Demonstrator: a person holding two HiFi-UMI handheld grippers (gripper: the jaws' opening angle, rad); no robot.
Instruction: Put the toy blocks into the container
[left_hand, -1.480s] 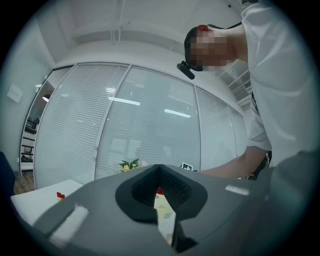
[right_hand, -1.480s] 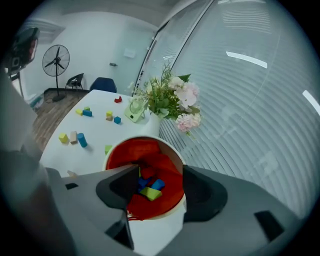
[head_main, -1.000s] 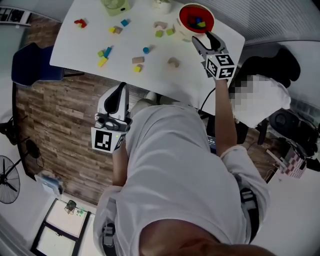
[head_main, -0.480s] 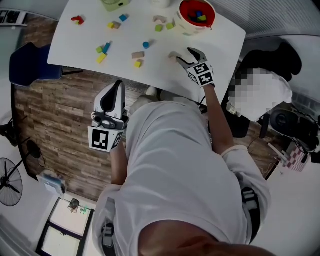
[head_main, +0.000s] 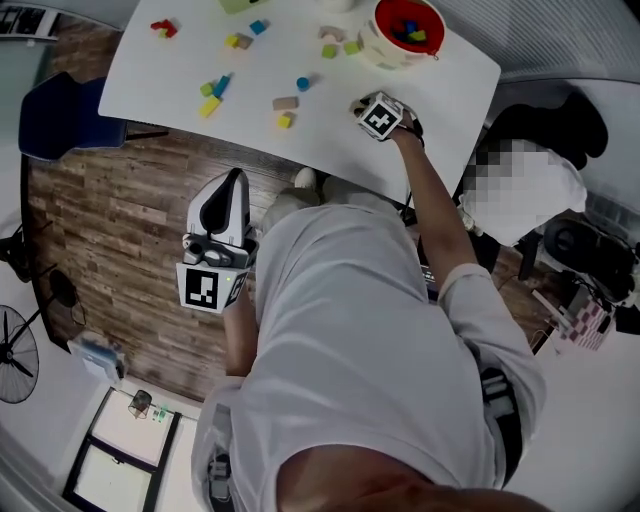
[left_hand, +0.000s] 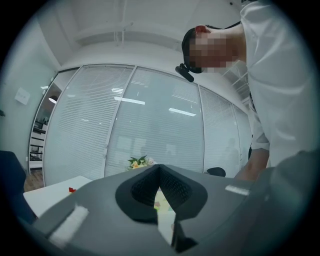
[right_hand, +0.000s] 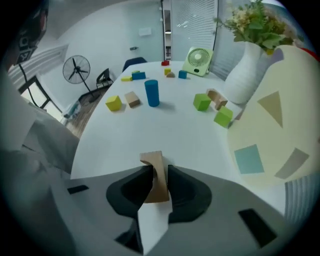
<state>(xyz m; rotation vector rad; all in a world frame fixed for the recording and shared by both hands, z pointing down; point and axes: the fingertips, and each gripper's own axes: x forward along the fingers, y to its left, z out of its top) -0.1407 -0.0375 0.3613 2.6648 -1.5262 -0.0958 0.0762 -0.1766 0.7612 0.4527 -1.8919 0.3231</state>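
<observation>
Right gripper (head_main: 368, 110) points steeply down at the near edge of the table (head_main: 170, 70), just below the red bowl (head_main: 385, 55) in the head view; a second ago it hung at that bowl's rim with its jaws spread. Left gripper (head_main: 235, 180) has hardly shifted and sits well below and left of the bowl, off the table, over the plank floor (head_main: 110, 230). Thirteen loose blocks (head_main: 285, 102) lie left of the bowl: three green, three yellow, three blue, three tan and one red. A few more coloured ones lie inside the bowl, their number unclear. In the left gripper view the jaws are pressed together at the tips with nothing between them; beyond them is a glass wall (left_hand: 125, 125) with blinds, and a white sleeve (left_hand: 280, 75) at the right. In the right gripper view the jaws have just been closing and are clamped on one tan wooden block (right_hand: 156, 175) resting on the table, with the bowl's cream outer wall rising close at the right. Just beside the bowl stand one white vase (right_hand: 245, 75), two green blocks (right_hand: 201, 102) and one tan arch (right_hand: 216, 98). Farther left of the bowl are one blue cylinder (right_hand: 152, 93) and one yellow block (right_hand: 114, 103), with one green fan (right_hand: 195, 60) beyond.
</observation>
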